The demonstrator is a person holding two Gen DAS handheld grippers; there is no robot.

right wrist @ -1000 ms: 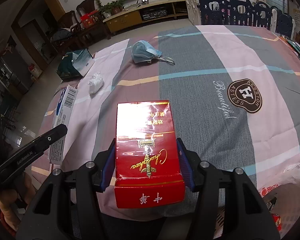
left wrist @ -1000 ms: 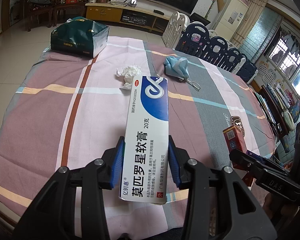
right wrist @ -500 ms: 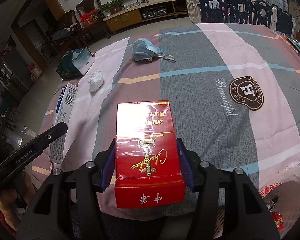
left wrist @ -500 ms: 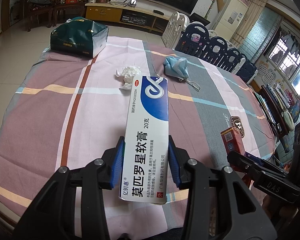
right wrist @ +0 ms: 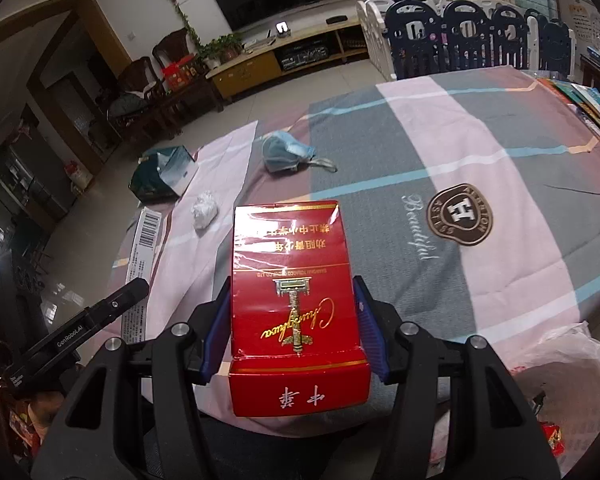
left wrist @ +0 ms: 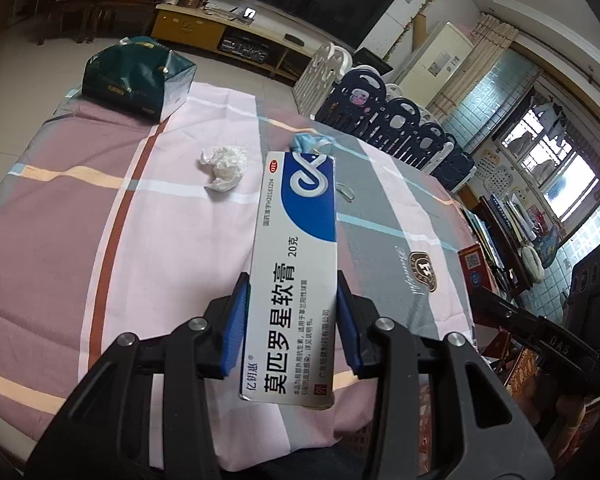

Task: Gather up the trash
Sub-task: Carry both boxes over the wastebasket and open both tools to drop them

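Observation:
My left gripper is shut on a long white and blue ointment box, held above the table's near edge. My right gripper is shut on a red cigarette pack, also lifted over the near edge. In the left wrist view the red pack shows at the right beside the other gripper's black arm. A crumpled white tissue lies mid-table. A blue face mask lies further back; the ointment box hides most of the mask in the left wrist view.
A dark green gift bag stands at the table's far left corner. A thin plastic bag sits low at the right, off the table's near edge. Books line the right side. Blue and white fence panels stand behind the table.
Both grippers tilted up a little with their boxes, so more of the room shows. The right one rose above the table. The grips are the same.

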